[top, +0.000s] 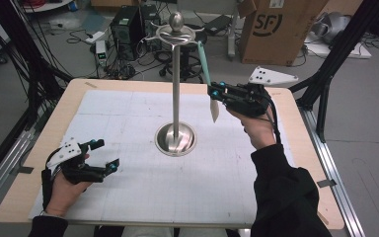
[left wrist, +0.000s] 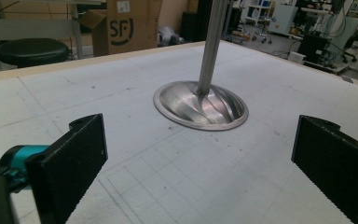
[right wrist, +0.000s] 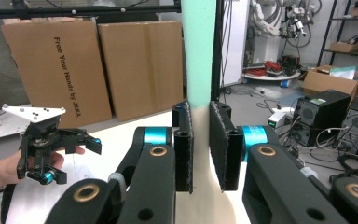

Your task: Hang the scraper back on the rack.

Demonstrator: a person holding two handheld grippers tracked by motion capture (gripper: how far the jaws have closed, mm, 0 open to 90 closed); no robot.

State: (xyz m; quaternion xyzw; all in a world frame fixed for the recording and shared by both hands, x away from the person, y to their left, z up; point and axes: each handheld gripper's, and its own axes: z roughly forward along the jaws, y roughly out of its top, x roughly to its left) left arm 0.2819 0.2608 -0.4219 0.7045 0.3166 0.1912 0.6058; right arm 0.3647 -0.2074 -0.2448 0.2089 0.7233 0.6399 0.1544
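A brown cardboard box (top: 276,27) stands on the floor beyond the table's (top: 24,187) far right corner. Black computer towers (top: 128,27) sit among tangled cables on the floor behind the far edge, left of the box.

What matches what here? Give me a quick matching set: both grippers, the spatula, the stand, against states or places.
1. left gripper
2. right gripper
3. spatula
4. stand

a. upright at the table's middle
b. open, holding nothing
c. green handle up, pale blade down
d. shut on the spatula

Pairs: 1-b, 2-d, 3-c, 4-a
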